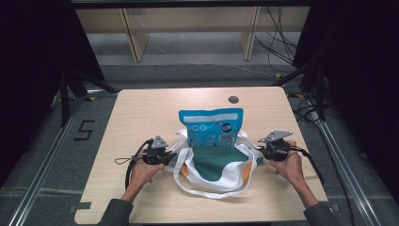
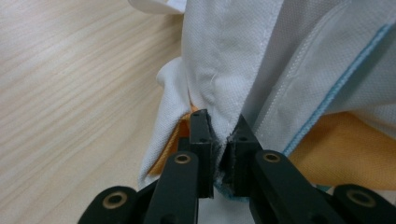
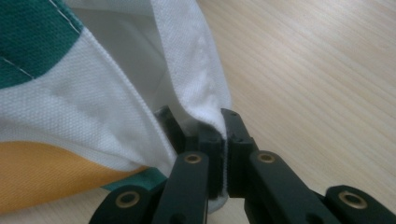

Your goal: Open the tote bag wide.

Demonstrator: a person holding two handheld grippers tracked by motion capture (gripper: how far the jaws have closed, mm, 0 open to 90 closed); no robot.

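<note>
Between the left tongs (image 1: 164, 157) and right tongs (image 1: 260, 149), each clamped on the white bag (image 1: 234, 175) rim, a blue pouch (image 1: 211, 126) stands half-inserted, likely needing pushing down.

The table (image 1: 141, 122) has a pale wood-grain top with a smooth, matt finish and fine streaks running along it. The bag (image 1: 221, 172) is woven cloth, a coarse, pebbly canvas in white, green and orange panels, matt throughout, with stitched seams and a thin light-blue piping along 1 edge. Its straps are flat white webbing. The pouch (image 1: 211, 127) standing in it looks like glossy printed plastic film. The left gripper (image 2: 218, 140) and right gripper (image 3: 223, 135) have matt black, hard-looking jaws with brass-coloured metal rivets.
</note>
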